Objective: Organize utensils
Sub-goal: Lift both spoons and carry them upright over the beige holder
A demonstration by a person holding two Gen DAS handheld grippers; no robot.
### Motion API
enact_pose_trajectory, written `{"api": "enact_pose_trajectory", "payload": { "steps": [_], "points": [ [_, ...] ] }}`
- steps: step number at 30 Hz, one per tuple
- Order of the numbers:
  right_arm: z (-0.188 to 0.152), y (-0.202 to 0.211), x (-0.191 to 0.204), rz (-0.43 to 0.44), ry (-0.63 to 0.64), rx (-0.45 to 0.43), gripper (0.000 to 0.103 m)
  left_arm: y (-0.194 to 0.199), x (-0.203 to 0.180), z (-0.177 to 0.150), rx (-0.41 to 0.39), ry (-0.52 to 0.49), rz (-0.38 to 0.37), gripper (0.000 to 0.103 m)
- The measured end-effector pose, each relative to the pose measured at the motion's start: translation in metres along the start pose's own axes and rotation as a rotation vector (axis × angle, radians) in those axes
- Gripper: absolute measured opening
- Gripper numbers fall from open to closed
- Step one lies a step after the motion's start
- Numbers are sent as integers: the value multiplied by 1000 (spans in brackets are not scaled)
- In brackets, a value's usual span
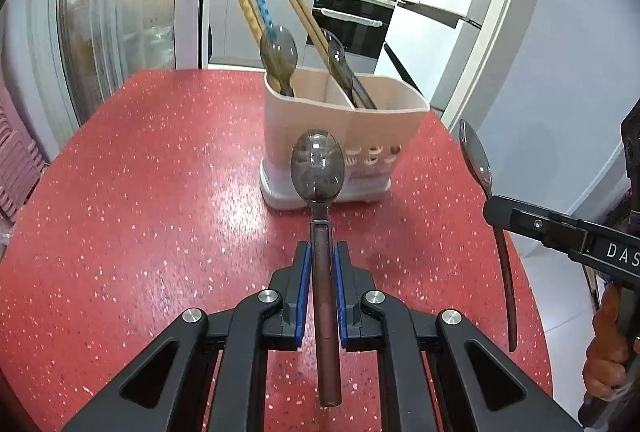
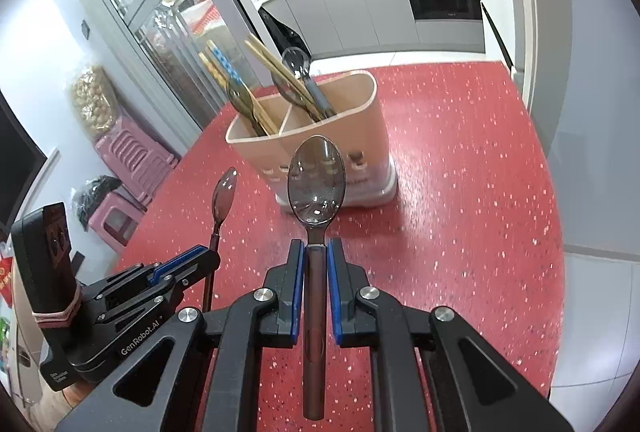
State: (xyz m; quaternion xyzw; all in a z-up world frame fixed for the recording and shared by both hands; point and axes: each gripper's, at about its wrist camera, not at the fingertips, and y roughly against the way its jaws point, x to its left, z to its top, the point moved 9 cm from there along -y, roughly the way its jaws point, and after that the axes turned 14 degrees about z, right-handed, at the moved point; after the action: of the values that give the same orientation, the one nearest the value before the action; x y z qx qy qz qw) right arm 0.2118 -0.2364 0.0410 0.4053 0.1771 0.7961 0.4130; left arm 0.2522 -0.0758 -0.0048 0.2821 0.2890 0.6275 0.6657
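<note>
Caddy (image 1: pixel 344 136) base partly hidden behind held spoon (image 1: pixel 318 168).

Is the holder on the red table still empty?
No, the holder already has spoons and chopsticks standing in both of its compartments.

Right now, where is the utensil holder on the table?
The utensil holder stands on the red table straight ahead of both held spoons, centre of each wrist view, towards the far edge.
</note>
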Motion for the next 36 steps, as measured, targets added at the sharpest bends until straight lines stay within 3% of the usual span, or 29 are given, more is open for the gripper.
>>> {"api": "enact_pose_trajectory", "payload": {
  "steps": [14, 36],
  "points": [
    [47, 7, 10, 9, 58, -62, 12, 13, 9, 45, -96, 11, 15, 37],
    [162, -8, 12, 8, 180, -277, 12, -5, 7, 156, -301, 94, 24, 37]
  ]
}}
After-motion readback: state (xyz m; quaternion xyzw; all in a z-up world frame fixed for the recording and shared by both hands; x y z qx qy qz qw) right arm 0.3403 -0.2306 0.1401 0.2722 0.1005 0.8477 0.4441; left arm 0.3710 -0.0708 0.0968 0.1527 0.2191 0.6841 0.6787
